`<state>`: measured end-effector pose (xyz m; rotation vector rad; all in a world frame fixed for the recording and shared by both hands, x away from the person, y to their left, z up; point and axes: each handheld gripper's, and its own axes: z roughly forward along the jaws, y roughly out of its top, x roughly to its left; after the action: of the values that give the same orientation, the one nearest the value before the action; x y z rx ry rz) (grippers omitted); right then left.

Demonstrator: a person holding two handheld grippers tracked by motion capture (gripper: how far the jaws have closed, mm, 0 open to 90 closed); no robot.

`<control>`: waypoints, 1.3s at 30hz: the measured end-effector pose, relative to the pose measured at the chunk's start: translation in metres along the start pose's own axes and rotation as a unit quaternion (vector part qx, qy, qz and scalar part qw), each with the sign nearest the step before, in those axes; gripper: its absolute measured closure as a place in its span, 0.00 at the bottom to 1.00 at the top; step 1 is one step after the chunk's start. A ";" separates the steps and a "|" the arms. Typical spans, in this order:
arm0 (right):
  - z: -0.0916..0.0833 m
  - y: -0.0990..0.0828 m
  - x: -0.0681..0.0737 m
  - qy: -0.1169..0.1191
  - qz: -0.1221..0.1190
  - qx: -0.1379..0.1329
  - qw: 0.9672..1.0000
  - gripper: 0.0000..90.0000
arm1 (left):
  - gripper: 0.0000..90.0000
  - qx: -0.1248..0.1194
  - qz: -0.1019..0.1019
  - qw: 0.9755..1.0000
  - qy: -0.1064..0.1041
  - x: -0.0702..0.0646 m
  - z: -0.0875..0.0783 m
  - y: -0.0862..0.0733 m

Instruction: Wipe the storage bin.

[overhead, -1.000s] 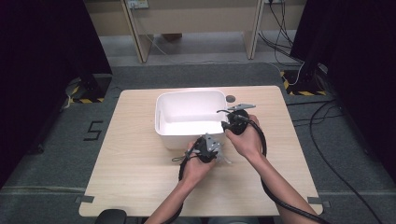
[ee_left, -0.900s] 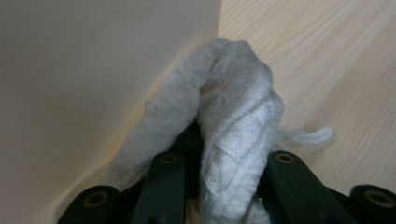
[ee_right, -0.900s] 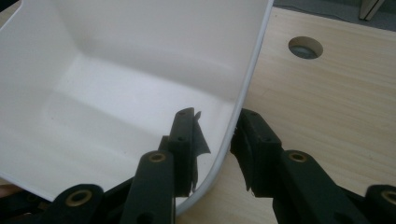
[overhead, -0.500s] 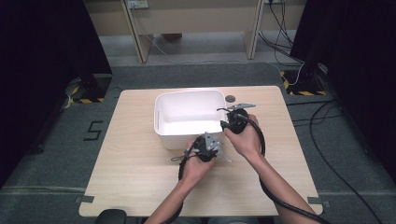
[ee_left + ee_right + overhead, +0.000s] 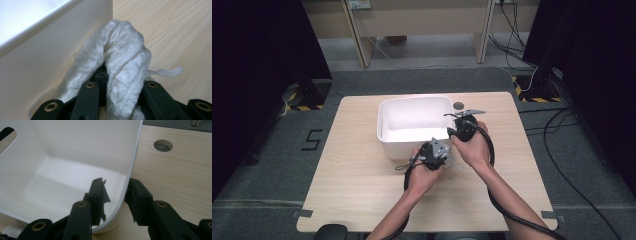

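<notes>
A white plastic tub [image 5: 412, 100] stands on the wooden table. My left gripper [image 5: 437, 151] is at the tub's near right wall, shut on a bunched white cloth [image 5: 125, 57] that bulges up between its jaws [image 5: 120, 86]. My right gripper [image 5: 457, 128] straddles the tub's right front corner: one jaw is inside the tub [image 5: 75, 145], the other outside, and the rim runs between them [image 5: 115, 182]. Its jaws have just been opening, and the inner pad stands off the wall. A bit of the cloth [image 5: 7, 230] shows below the tub.
The table [image 5: 362, 175] has a round cable hole [image 5: 458, 105] just behind the right gripper, also in the right gripper view [image 5: 163, 145]. Black cables trail from both grippers toward the table's near edge. Bare wood lies left of the tub and in front of it.
</notes>
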<state>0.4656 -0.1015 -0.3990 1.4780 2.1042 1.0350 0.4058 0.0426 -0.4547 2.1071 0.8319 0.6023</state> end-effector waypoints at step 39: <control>0.001 0.001 0.000 -0.003 0.002 -0.006 1.000 0.74 | 0.83 -0.013 0.002 1.000 0.000 0.002 -0.017 0.020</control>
<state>0.4665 -0.1011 -0.3991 1.4784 2.0893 1.0413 0.4036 0.0430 -0.4287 2.0857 0.8155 0.6129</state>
